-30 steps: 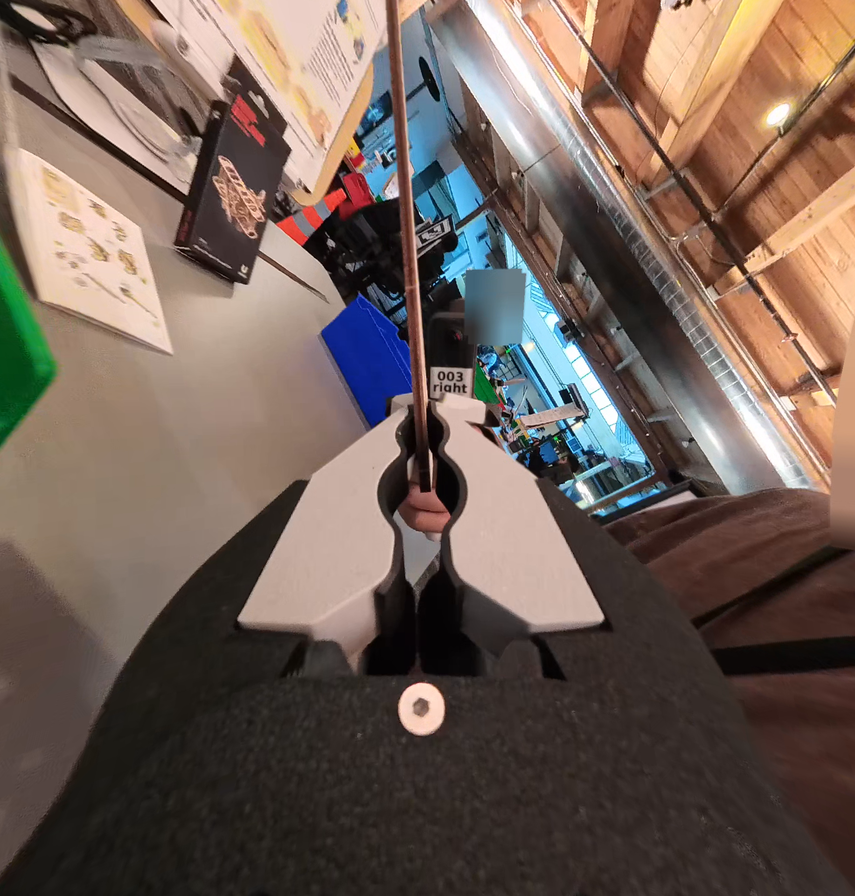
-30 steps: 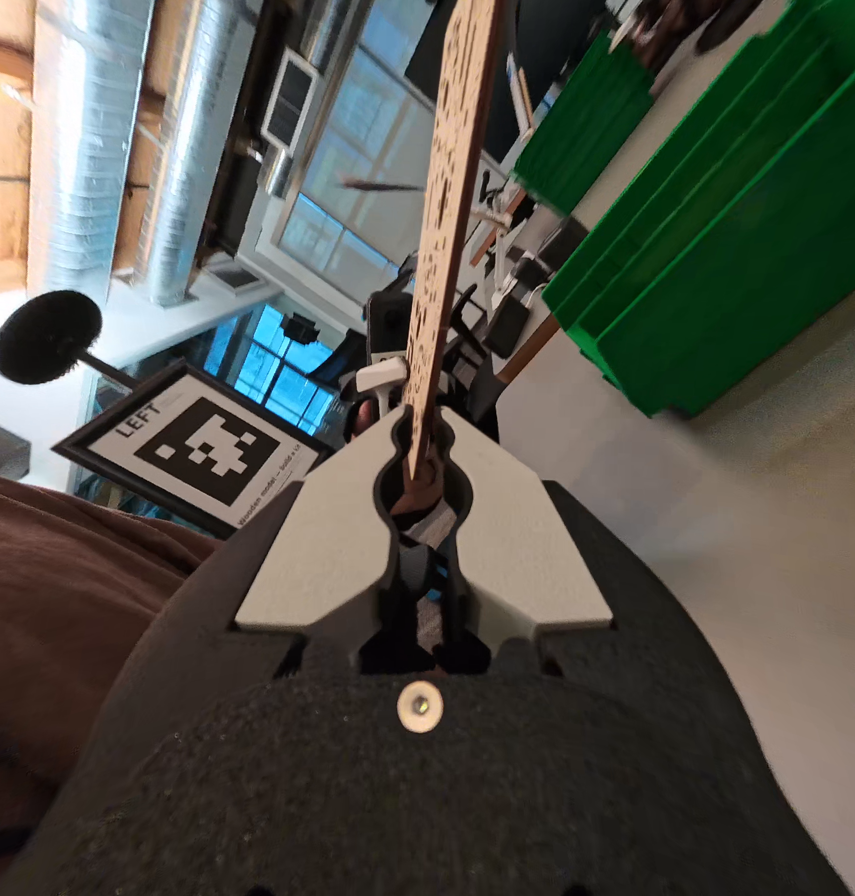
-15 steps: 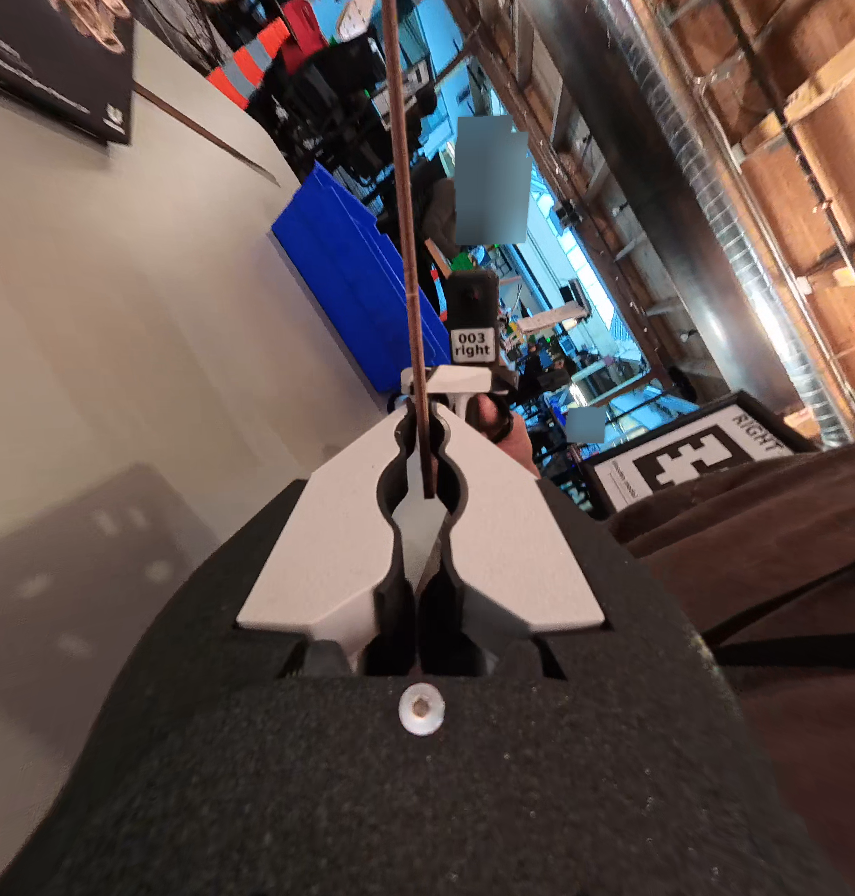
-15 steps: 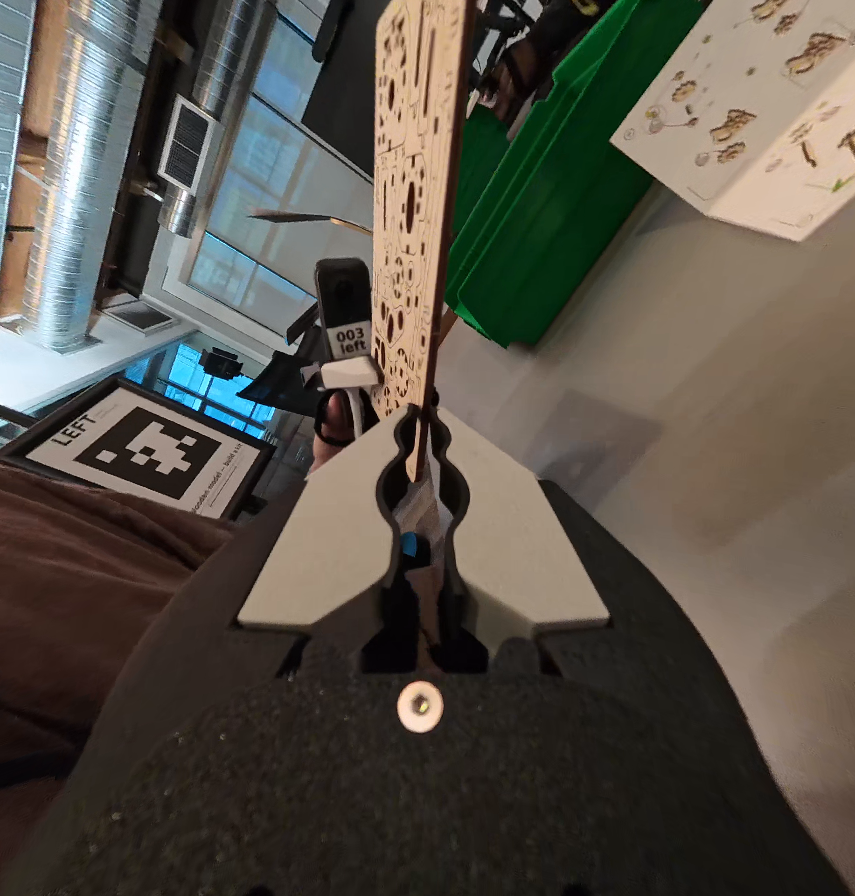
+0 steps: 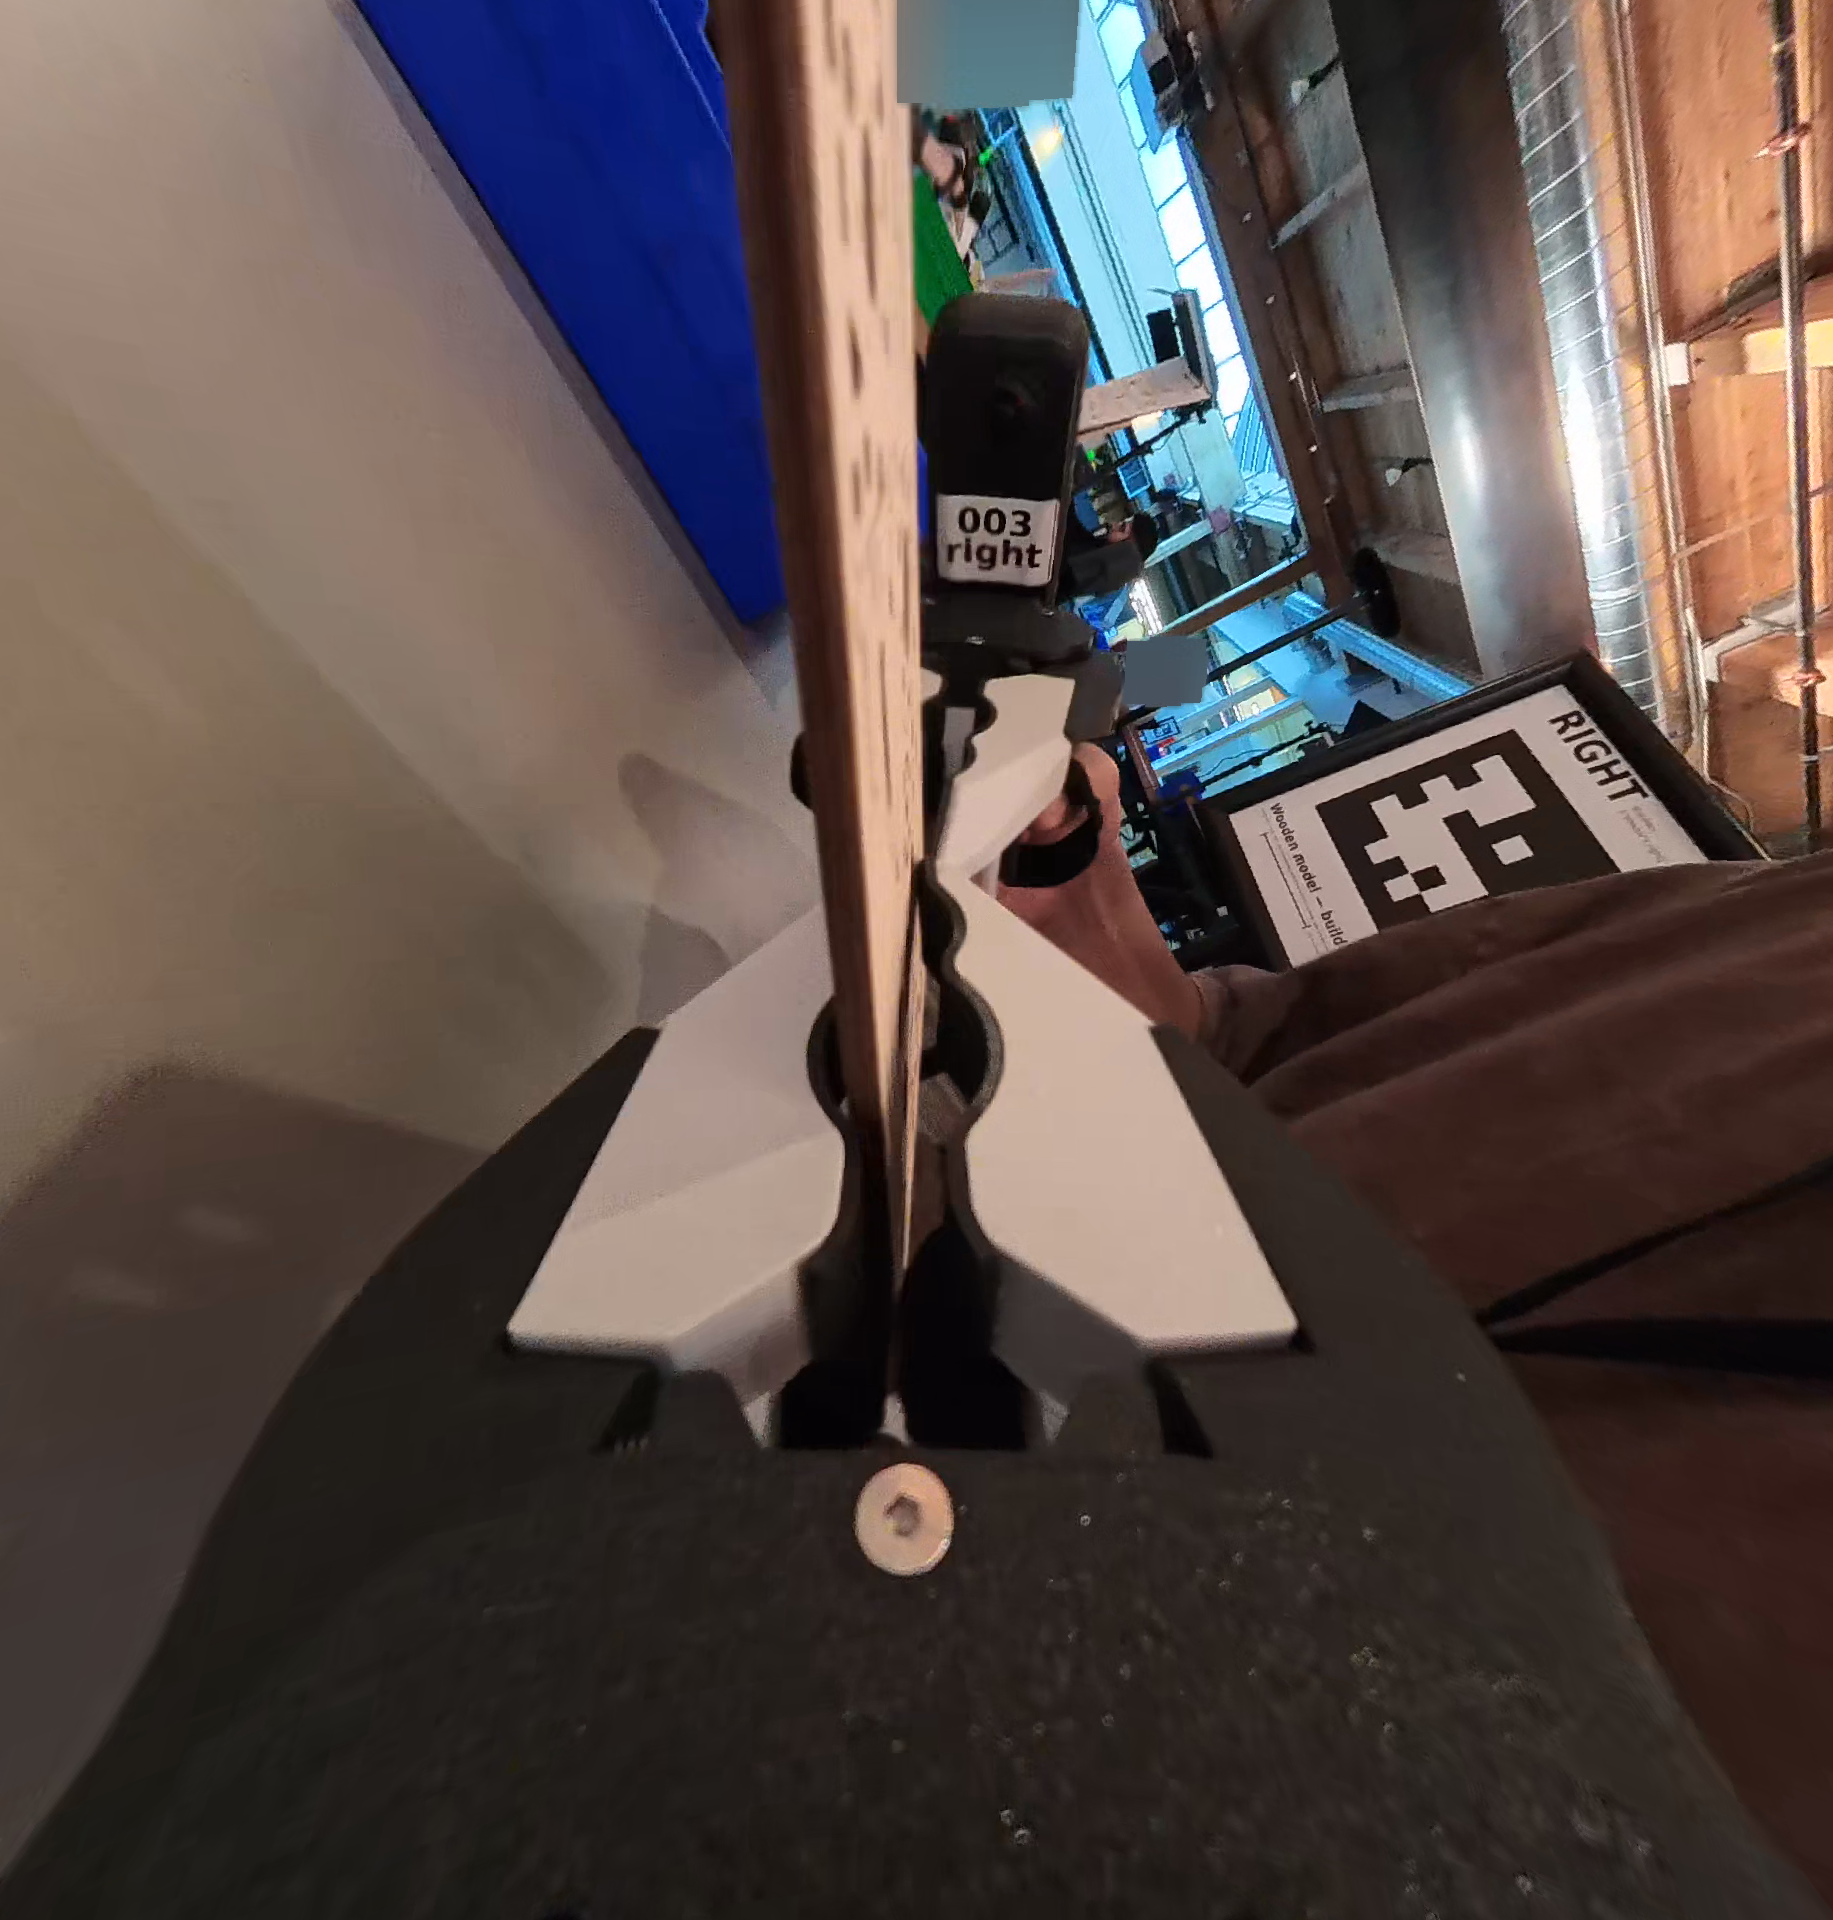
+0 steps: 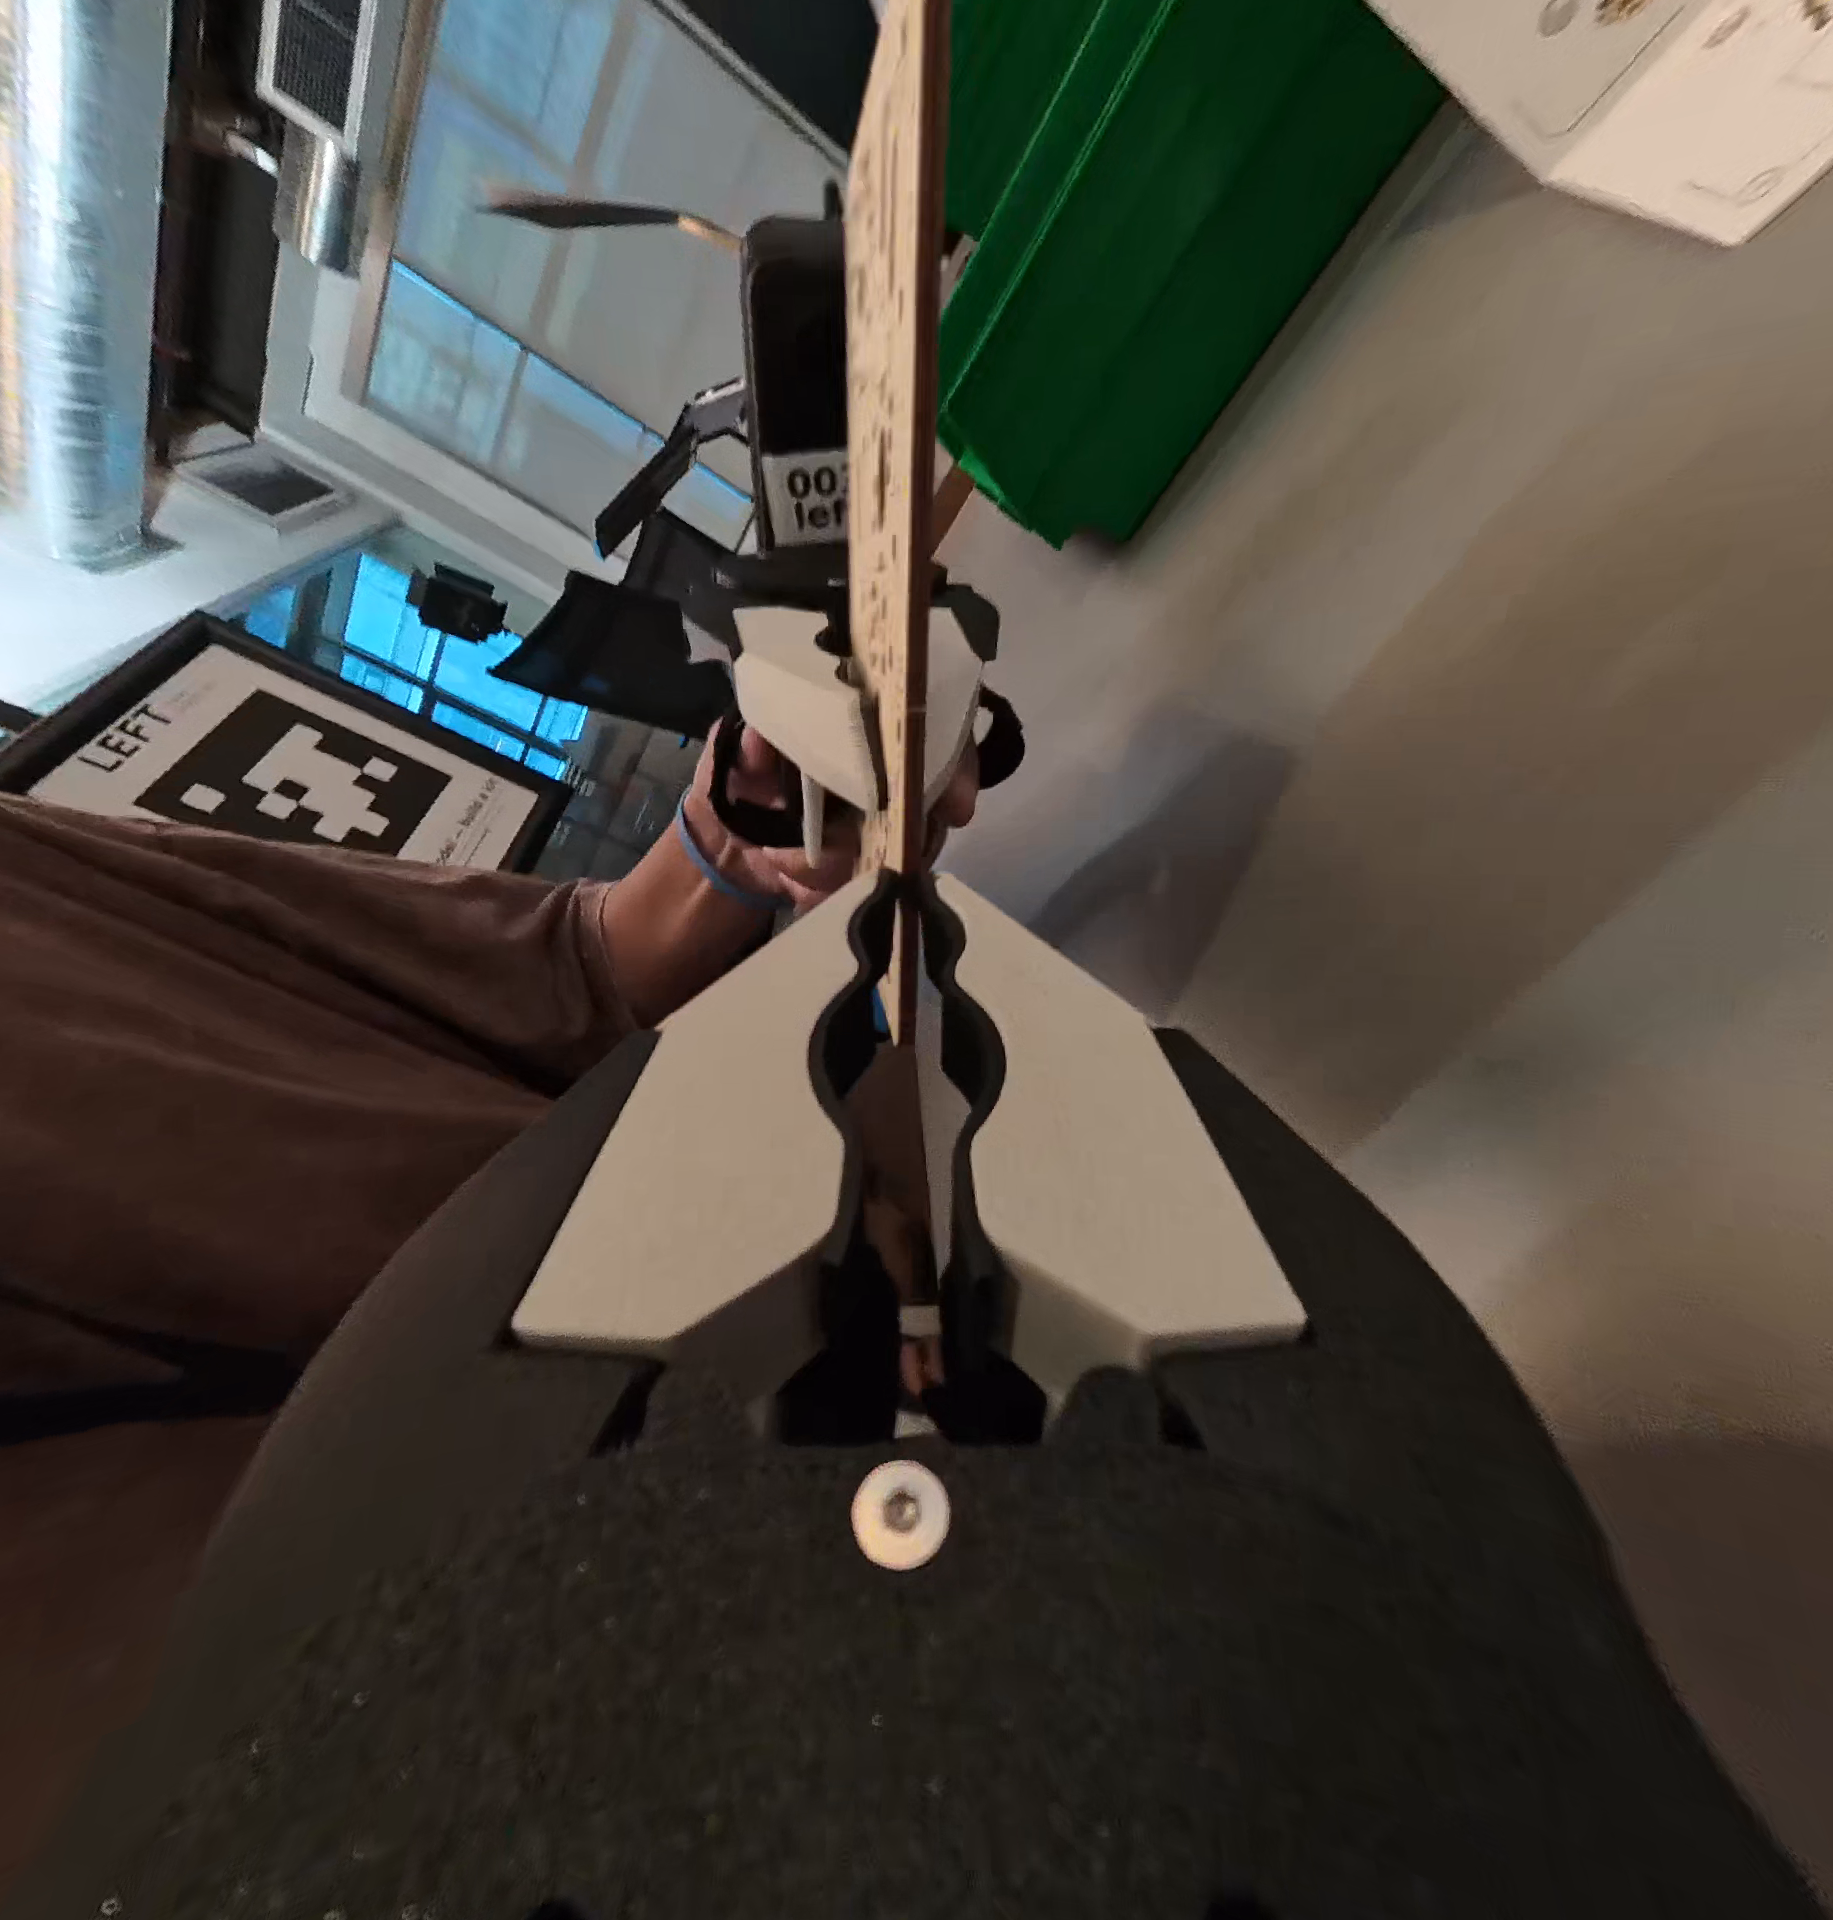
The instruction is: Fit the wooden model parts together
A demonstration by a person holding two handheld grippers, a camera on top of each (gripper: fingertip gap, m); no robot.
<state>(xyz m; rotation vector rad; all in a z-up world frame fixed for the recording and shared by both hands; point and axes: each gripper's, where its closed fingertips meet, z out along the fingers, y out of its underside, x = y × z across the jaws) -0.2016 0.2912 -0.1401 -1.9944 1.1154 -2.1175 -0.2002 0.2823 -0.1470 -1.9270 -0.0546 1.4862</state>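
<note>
A thin laser-cut wooden sheet point(image 5: 850, 436) full of model parts stands nearly edge-on between both grippers. My left gripper point(image 5: 884, 902) is shut on the sheet's near edge. My right gripper point(image 6: 896, 885) is shut on the same sheet point(image 6: 889, 416) from the opposite side. Each gripper shows in the other's view, close by and clamped on the sheet: the right one in the left wrist view point(image 5: 979, 748), the left one in the right wrist view point(image 6: 862, 717). The sheet is held in the air above the grey table point(image 5: 216, 623).
A blue bin point(image 5: 600, 260) lies on the table beyond the sheet. Green bins point(image 6: 1151, 260) and a white printed instruction sheet point(image 6: 1670, 94) are on the other side. Framed marker signs point(image 5: 1463, 821) point(image 6: 268, 779) stand behind. A person's brown sleeves point(image 6: 268, 987) are close. Left and right tips are no more than a few centimetres apart.
The two grippers have drawn closer together along the sheet. The sheet has turned, so more of its face shows in the left wrist view. Both views have swung across the table.
</note>
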